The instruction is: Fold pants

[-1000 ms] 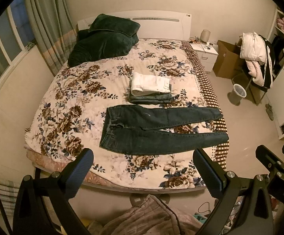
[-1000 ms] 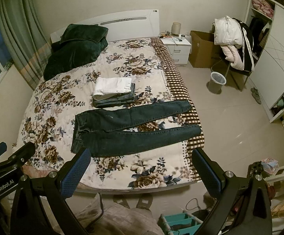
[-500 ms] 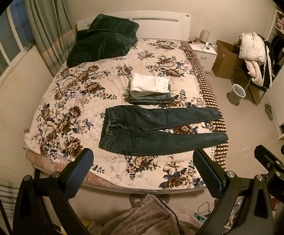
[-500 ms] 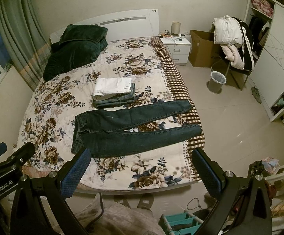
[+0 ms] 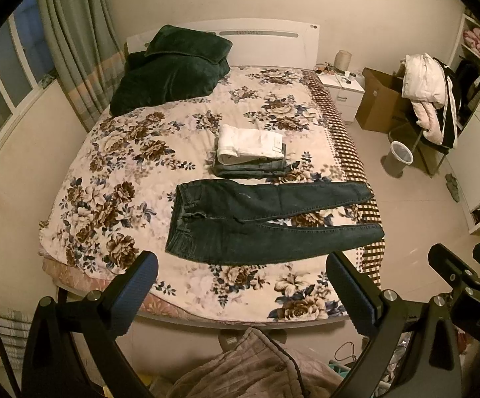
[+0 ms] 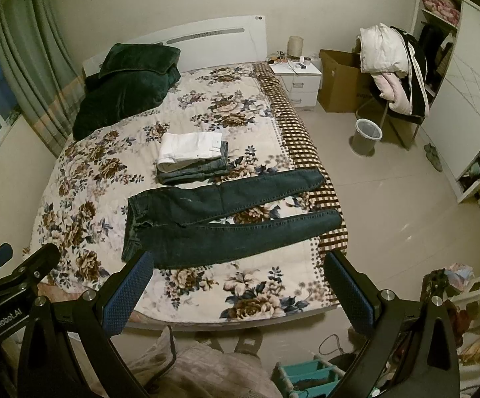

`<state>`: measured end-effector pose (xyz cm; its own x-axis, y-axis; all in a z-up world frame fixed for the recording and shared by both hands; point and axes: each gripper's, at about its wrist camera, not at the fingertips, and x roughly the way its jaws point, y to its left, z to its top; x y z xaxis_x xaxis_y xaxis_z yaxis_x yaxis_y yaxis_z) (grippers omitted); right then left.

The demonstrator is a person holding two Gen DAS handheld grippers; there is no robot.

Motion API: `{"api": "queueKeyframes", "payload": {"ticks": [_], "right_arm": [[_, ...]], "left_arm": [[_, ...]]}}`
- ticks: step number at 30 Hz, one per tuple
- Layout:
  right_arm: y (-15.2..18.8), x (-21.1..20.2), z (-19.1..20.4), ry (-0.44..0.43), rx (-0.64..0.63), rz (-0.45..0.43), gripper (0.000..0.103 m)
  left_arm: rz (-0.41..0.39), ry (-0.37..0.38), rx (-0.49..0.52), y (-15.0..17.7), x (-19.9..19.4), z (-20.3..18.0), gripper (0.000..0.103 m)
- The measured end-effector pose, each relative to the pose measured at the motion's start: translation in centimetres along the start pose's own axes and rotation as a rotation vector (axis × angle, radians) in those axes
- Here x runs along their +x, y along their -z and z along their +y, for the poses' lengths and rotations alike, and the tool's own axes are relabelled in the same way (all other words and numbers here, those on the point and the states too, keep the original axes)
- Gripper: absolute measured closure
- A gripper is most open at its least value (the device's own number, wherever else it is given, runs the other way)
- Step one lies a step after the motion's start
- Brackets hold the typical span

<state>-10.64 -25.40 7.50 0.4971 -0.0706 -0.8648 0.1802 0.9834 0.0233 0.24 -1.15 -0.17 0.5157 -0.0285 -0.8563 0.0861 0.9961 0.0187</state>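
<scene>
Jeans [image 5: 260,222] lie flat and unfolded across the bed [image 5: 114,179], waistband at 9 o'clock, legs splayed toward 3, with a folded stack [image 5: 251,151] just beyond at 12 (white pair on top). Left gripper [image 5: 241,285] and right gripper [image 6: 240,282] both hang wide apart short of the bed, holding nothing. Only the right view shows the teal rack [image 6: 309,376] at 6 o'clock.

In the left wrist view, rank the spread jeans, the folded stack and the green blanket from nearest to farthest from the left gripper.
1. Spread jeans, flat just past the open left gripper.
2. Folded stack, mid-bed behind the jeans.
3. Green blanket, far left by the headboard.
</scene>
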Motion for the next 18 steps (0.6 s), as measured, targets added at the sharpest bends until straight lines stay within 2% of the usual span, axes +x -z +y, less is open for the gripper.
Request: {"api": "queueKeyframes", "payload": {"ticks": [3, 8, 9, 12, 18], "right_arm": [[-0.1, 0.1, 0.0, 0.001, 0.004, 0.006, 0.0], [-0.2, 1.6, 0.3, 0.005, 0.03, 0.016, 0.0], [-0.2, 2.2, 0.3, 0.006, 0.043, 0.018, 0.0], [-0.7, 5.0, 0.2, 0.007, 0.081, 0.017, 0.0], [-2.2, 12.1, 0.4, 0.068, 0.111, 0.038, 0.0]], "left_arm": [[0.01, 0.004, 0.001, -1.9, 0.8, -2.5, 0.0], [0.001, -0.005, -0.011, -2.0, 1.9, -3.4, 0.0], [0.005, 0.001, -0.02, -3.5, 2.7, -4.1, 0.0], [0.012, 0.002, -0.022, -4.4, 4.1, -4.5, 0.0], [0.047, 0.005, -0.025, -5.7, 8.3, -3.3, 0.0]]}}
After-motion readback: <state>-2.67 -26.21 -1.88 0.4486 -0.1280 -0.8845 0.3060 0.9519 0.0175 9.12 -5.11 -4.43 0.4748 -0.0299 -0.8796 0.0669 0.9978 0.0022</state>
